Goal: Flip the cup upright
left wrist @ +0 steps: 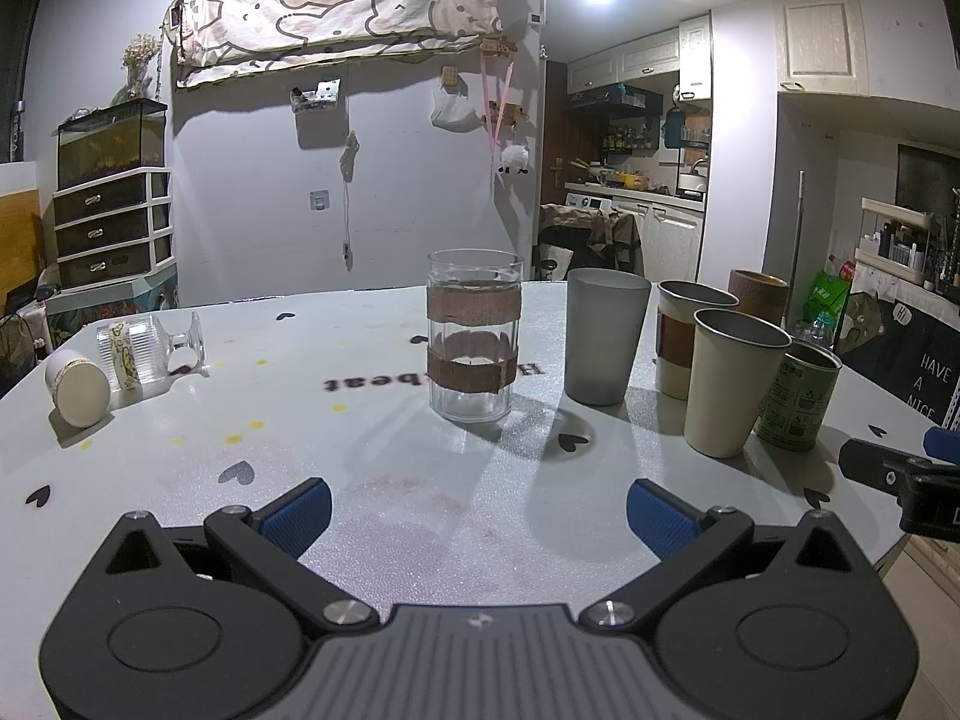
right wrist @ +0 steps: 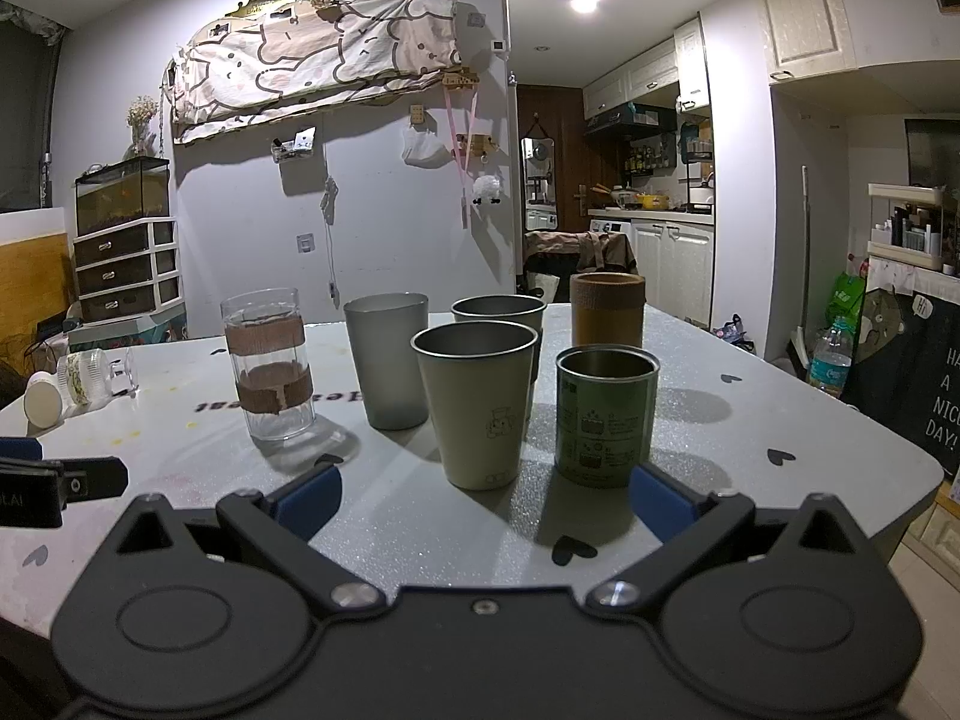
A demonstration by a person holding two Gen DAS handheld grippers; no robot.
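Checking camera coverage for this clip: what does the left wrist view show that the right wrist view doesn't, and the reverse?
Only the left wrist view shows the left gripper from behind, open over bare table.

Only the right wrist view shows the right gripper from behind, open, near the cream cup and the green tin, plus a water bottle on the floor.

Both show the upright taped glass, the grey cup, and two cups lying on their sides at far left: a white cup and a clear ribbed one.

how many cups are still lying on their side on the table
2, both at the table's far left: a white cup nearest the edge, and a clear ribbed glass right beside it. The six other cups stand upright; nothing seems hidden behind them.
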